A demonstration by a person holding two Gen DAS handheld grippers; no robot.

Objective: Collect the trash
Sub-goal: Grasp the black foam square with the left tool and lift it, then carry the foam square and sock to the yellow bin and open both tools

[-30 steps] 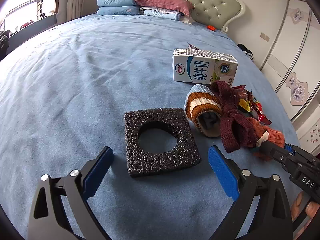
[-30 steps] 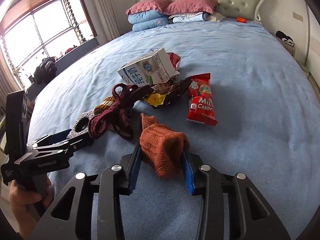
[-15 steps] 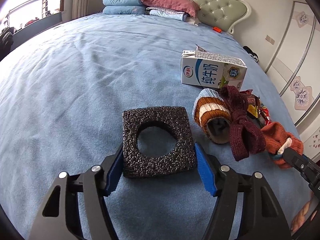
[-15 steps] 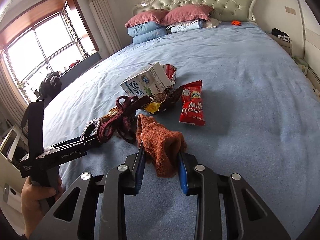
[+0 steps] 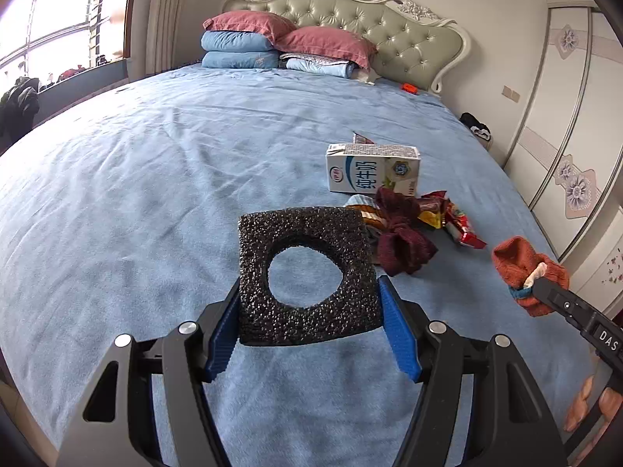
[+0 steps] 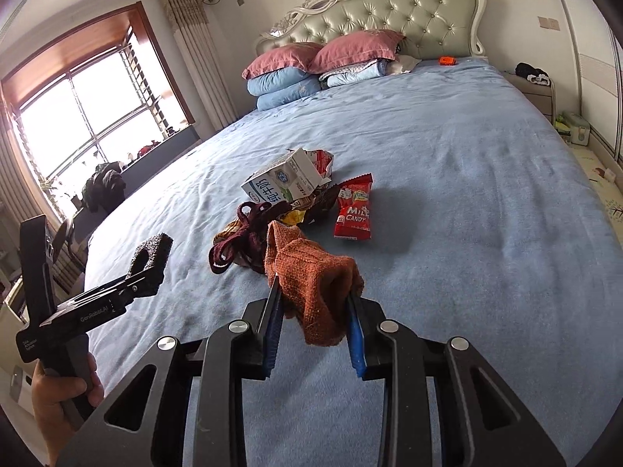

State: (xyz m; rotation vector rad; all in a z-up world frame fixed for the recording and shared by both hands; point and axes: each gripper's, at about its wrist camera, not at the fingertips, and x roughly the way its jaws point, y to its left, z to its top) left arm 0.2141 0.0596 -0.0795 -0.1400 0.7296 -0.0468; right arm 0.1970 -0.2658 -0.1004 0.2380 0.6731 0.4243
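Note:
My left gripper is shut on a black foam square with a round hole, held lifted off the blue bed. In the right wrist view that foam square shows at the far left in the left gripper. My right gripper is shut on an orange knitted sock, raised above the sheet; the same orange sock hangs at the right of the left wrist view. On the bed lie a white milk carton, a red candy wrapper, crumpled snack wrappers and a maroon knitted piece.
The blue bed stretches back to pillows and a tufted headboard. A striped sock peeks out behind the foam. A wardrobe stands to the right, a window to the left. A person's hand holds the left gripper's handle.
The left gripper closed around the foam square and lifted it off the bed. The right gripper tightened on the orange sock and raised it away from the pile.

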